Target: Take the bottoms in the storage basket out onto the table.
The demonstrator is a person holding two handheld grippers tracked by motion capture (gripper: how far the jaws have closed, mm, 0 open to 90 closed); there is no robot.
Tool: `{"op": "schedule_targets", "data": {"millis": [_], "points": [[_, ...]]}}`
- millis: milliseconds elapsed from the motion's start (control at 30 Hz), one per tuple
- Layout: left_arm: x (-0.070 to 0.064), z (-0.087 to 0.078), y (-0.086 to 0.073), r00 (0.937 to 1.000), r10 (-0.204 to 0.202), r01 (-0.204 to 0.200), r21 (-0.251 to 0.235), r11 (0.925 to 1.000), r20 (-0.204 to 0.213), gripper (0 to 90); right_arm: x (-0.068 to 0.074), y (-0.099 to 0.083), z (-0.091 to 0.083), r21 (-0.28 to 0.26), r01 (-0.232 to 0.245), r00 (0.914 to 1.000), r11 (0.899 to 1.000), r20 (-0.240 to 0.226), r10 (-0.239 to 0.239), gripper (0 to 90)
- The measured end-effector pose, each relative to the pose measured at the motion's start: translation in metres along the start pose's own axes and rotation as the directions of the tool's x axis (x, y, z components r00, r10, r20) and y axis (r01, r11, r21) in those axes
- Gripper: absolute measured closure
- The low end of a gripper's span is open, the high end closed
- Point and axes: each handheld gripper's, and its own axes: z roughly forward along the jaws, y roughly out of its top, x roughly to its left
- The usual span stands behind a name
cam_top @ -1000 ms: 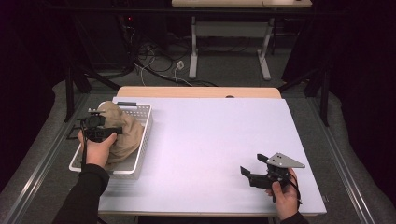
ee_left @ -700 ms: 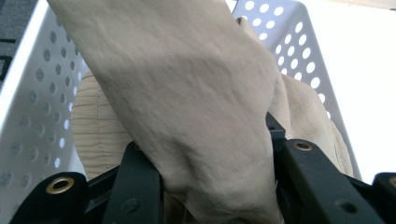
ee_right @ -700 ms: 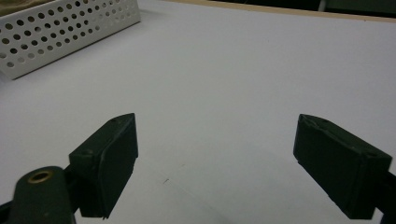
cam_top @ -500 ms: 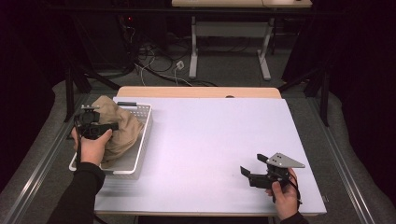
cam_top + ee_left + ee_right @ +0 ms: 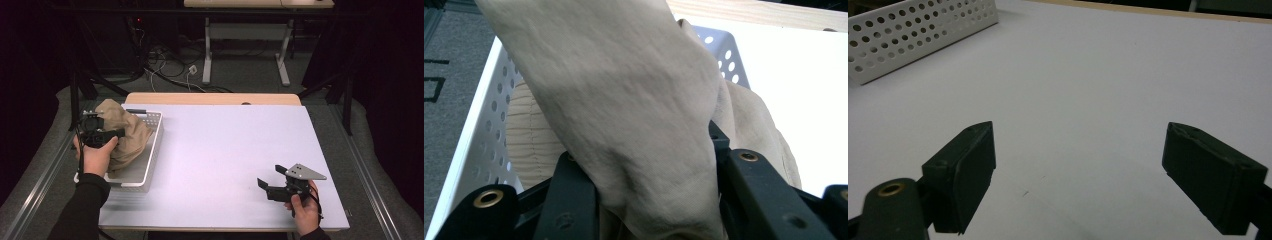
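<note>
The tan cloth [image 5: 125, 137] sits bunched in the white perforated basket [image 5: 150, 155] at the counter's [image 5: 230, 150] left edge. Your left tongs [image 5: 107, 134] are clamped on a thick fold (fabric fills the jaws). Right tongs [image 5: 267, 184] rest apart, idle. Risk: lifting could snag cloth on the rim and drag the basket.

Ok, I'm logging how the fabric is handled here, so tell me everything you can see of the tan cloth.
The tan cloth is a soft, matte, beige fabric, crumpled and wrinkled, with a finely ribbed part showing low in the left gripper view. It sits in the white perforated basket at the table's left side, and its upper part is drawn up above the rim. The left gripper is shut on a thick fold of it, with the cloth pinched between the two black jaws. Its full shape can't be told.
</note>
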Motion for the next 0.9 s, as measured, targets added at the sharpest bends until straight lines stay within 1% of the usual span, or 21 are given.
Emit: {"op": "schedule_targets", "data": {"millis": [533, 767, 900], "points": [[-0.001, -0.012, 0.004, 0.9999, 0.012, -0.011, -0.045, 0.9989, 0.009, 63.6, 0.0, 0.0, 0.001, 0.003, 0.001, 1.0, 1.0, 0.0, -0.001, 13.6], [-0.002, -0.017, 0.005, 0.9993, 0.031, -0.03, -0.077, 0.9966, 0.019, 63.6, 0.0, 0.0, 0.001, 0.005, -0.001, 1.0, 1.0, 0.001, 0.001, 13.6], [-0.003, -0.02, 0.005, 0.999, 0.042, -0.041, -0.102, 0.9939, 0.014, 63.5, 0.0, -0.001, 0.001, 0.005, -0.001, 1.0, 1.0, 0.0, 0.001, 13.6]]}}
